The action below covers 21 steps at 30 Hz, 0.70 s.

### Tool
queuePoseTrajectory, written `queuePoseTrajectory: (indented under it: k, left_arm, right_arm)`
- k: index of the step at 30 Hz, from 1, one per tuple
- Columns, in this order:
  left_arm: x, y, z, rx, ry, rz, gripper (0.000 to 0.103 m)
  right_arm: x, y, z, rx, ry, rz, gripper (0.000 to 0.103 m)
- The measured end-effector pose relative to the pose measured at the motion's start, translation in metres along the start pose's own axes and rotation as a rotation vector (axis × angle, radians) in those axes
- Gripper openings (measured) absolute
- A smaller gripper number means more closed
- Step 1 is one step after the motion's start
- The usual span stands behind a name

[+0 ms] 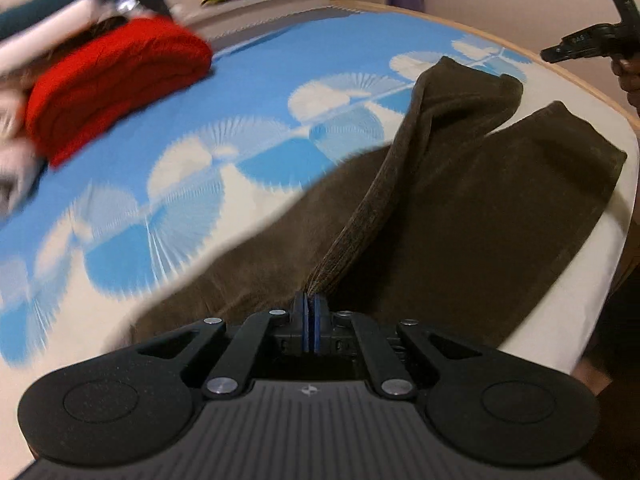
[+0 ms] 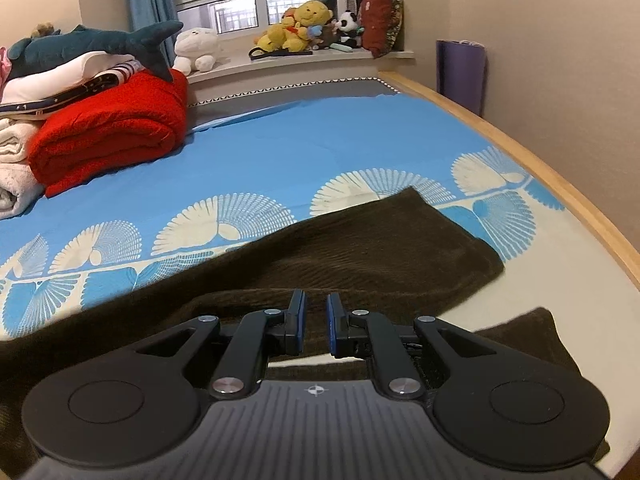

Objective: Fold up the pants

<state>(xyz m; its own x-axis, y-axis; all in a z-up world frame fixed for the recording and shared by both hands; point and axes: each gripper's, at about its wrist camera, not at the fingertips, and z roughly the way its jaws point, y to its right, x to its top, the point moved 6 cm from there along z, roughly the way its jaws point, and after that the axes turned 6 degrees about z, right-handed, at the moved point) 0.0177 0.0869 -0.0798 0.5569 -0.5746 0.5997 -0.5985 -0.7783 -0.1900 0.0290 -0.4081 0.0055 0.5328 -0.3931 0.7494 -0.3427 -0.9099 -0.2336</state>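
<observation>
Left wrist view, left gripper (image 1: 310, 305) fingers clenching a lifted fold of brown pants (image 1: 460, 200) lying on the bed (image 1: 240, 92), right wrist view, right gripper (image 2: 316, 312) fingers sitting released, hovering over pants (image 2: 360, 248), red blanket (image 2: 112, 128) beyond.

Soft, dim daylight from the window (image 2: 236, 4); left wrist view motion-blurred, right wrist view sharp, both fisheye-curved at edges.
</observation>
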Motion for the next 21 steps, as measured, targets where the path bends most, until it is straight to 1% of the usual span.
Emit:
queuePoseTrajectory:
  k: [2, 3, 4, 5, 6, 8, 10, 11, 13, 15, 17, 18, 19, 21]
  left_arm:
    - [-0.024, 0.001, 0.002, -0.016, -0.024, -0.117, 0.002]
    - [-0.033, -0.002, -0.001, -0.009, -0.029, -0.172, 0.003]
    - [-0.036, -0.009, -0.006, 0.006, -0.014, -0.23, 0.003]
    - [-0.04, -0.016, -0.012, 0.002, 0.009, -0.306, 0.004]
    - [-0.047, -0.022, -0.016, -0.032, 0.021, -0.39, 0.007]
    - [-0.058, -0.03, -0.013, -0.082, 0.012, -0.485, 0.013]
    - [-0.073, -0.037, -0.004, -0.108, -0.014, -0.588, 0.017]
    - [-0.078, -0.041, 0.003, -0.139, -0.034, -0.65, 0.019]
    - [-0.085, -0.046, 0.021, -0.21, -0.063, -0.764, 0.026]
    - [-0.086, -0.05, 0.036, -0.234, -0.082, -0.834, 0.029]
    - [-0.081, -0.056, 0.045, -0.235, -0.086, -0.869, 0.04]
    - [-0.08, -0.058, 0.049, -0.228, -0.088, -0.889, 0.051]
    - [-0.081, -0.062, 0.053, -0.214, -0.092, -0.913, 0.057]
    - [-0.083, -0.071, 0.061, -0.184, -0.104, -0.973, 0.059]
  right_arm:
    - [-0.005, 0.002, -0.005, -0.005, -0.005, 0.018, 0.011]
    - [-0.008, 0.003, -0.007, -0.003, -0.01, 0.03, 0.011]
    - [-0.012, 0.005, -0.008, -0.001, -0.017, 0.042, 0.011]
    - [-0.014, 0.005, -0.009, -0.002, -0.024, 0.048, 0.011]
    - [-0.017, 0.005, -0.009, -0.004, -0.033, 0.051, 0.011]
    - [-0.02, 0.004, -0.01, 0.0, -0.041, 0.055, 0.011]
    - [-0.019, 0.002, -0.009, 0.003, -0.035, 0.052, 0.011]
    - [-0.018, 0.001, -0.008, 0.004, -0.033, 0.055, 0.011]
    - [-0.016, -0.001, -0.004, 0.015, -0.033, 0.08, 0.011]
    - [-0.013, -0.003, -0.001, 0.035, -0.036, 0.121, 0.011]
    - [-0.01, -0.005, 0.004, 0.062, -0.04, 0.175, 0.011]
    - [-0.008, -0.005, 0.007, 0.074, -0.041, 0.205, 0.011]
    - [-0.005, -0.005, 0.01, 0.087, -0.04, 0.239, 0.011]
    - [0.001, -0.005, 0.018, 0.11, -0.039, 0.301, 0.012]
